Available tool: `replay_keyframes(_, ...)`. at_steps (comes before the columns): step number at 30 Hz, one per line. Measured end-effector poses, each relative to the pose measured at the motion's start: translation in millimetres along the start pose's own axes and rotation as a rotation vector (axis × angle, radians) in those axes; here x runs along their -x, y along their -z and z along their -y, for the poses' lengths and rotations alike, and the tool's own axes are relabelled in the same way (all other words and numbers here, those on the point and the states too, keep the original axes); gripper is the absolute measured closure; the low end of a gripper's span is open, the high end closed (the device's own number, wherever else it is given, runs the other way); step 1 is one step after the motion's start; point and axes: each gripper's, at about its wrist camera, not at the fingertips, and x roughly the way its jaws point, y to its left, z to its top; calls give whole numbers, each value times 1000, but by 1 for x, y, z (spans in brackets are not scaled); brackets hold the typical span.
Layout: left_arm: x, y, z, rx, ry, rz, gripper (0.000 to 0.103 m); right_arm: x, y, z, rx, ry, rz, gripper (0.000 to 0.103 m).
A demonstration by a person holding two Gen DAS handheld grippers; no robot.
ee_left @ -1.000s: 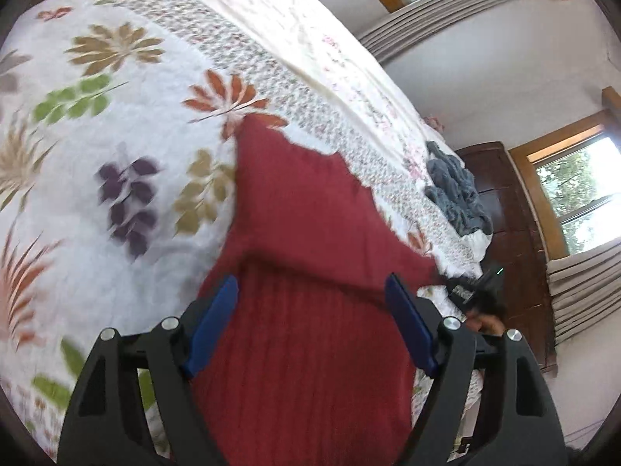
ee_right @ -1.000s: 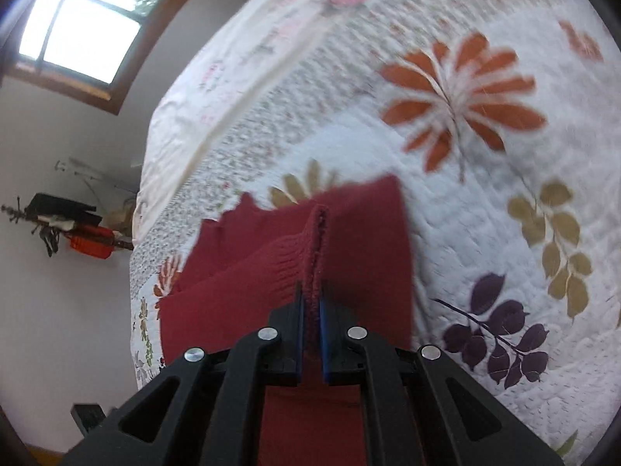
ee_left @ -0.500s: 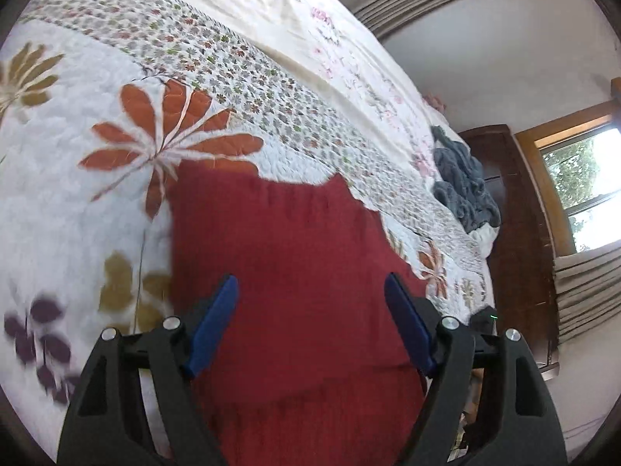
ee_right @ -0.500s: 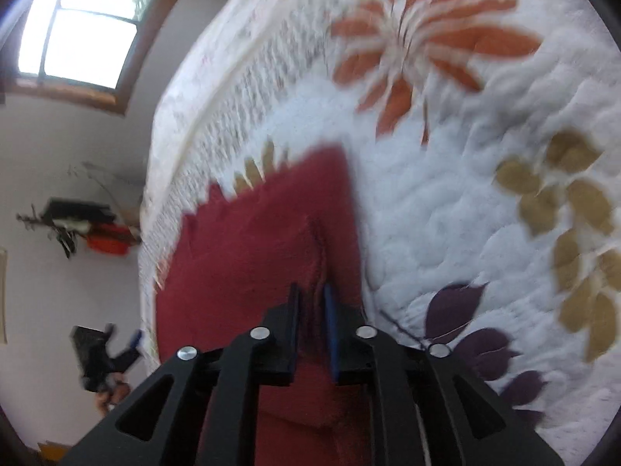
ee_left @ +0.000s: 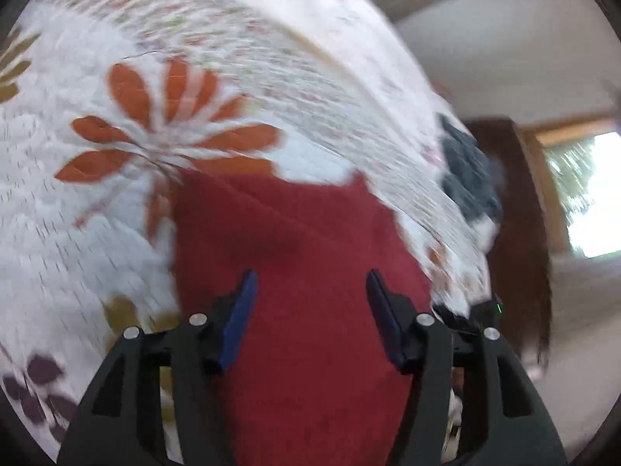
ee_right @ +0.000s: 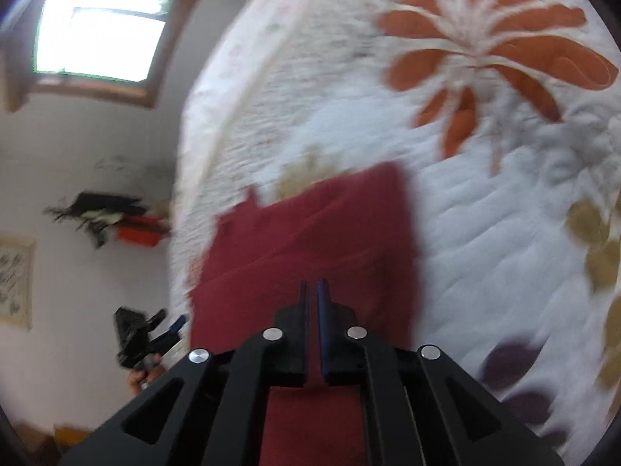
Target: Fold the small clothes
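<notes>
A dark red knit garment (ee_left: 295, 233) lies on the leaf-print quilt (ee_left: 77, 233), with a crease running across it. My left gripper (ee_left: 310, 295) hovers over its near half, open, the blue pads (ee_left: 238, 318) wide apart with only cloth below them. In the right wrist view the same red garment (ee_right: 310, 233) lies flat ahead. My right gripper (ee_right: 312, 291) has its jaws pressed almost together, and red cloth shows in the thin slit. The left gripper (ee_right: 143, 334), held in a hand, appears beyond the bed's left edge. Both views are motion-blurred.
A grey pile of clothes (ee_left: 465, 171) sits at the bed's far right edge, with a dark wooden cabinet (ee_left: 516, 213) and a window (ee_left: 590, 194) behind it. Off the bed's left side are a white wall, a window (ee_right: 101, 42) and an orange item (ee_right: 139, 233).
The raised fold pinched by the right gripper has come down, and the garment now lies flatter. The left jaws have narrowed. Both cameras have shifted over the quilt.
</notes>
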Motion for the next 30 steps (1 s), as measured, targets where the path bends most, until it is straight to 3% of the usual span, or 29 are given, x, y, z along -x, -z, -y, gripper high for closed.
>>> replay_keyframes(3, -9, 24, 1, -29, -6, -71, 44, -11, 19, -3, 39, 30, -56, 97)
replay_keyframes(5, -23, 36, -11, -36, -92, -105, 54, -23, 23, 9, 32, 120, -78, 103)
replay_keyframes(6, -25, 38, -16, -23, -104, -105, 60, -24, 25, 13, 22, 123, -74, 103)
replay_keyframes(8, -17, 38, -16, 10, -78, -84, 57, -17, 29, 2, 18, 112, -48, 98)
replay_keyframes(10, -7, 39, -3, -32, -58, -67, 40, -9, 37, -14, 54, 58, -33, 96)
replay_keyframes(13, -11, 51, -2, -81, -137, -97, 41, -17, 47, -12, 50, 92, -66, 89)
replay_keyframes(15, -8, 56, -8, -36, -151, -95, 45, -30, 54, 5, 12, 148, -99, 103)
replay_keyframes(16, 1, 58, -5, -13, -137, -80, 43, -26, 56, 5, -3, 145, -88, 103)
replay_keyframes(17, 9, 61, -1, -10, -128, -69, 41, -19, 58, 4, -15, 143, -79, 94)
replay_keyframes(18, 21, 67, 4, -16, -120, -56, 33, -6, 65, -3, -16, 135, -59, 75)
replay_keyframes(19, 32, 76, 9, -26, -111, -45, 26, 4, 73, -8, -9, 122, -43, 70)
replay_keyframes(22, 75, 130, 10, -19, -90, -61, 21, 39, 117, -16, -28, 82, -55, 63)
replay_keyframes(24, 97, 170, 3, -2, -95, -84, 21, 70, 164, -13, -41, 112, -88, 53)
replay_keyframes(26, 118, 212, -7, 18, -121, -102, 21, 101, 210, -6, -43, 148, -115, 51)
replay_keyframes(30, 152, 289, -30, 112, -99, -123, 20, 157, 300, 12, -110, 189, -136, 44)
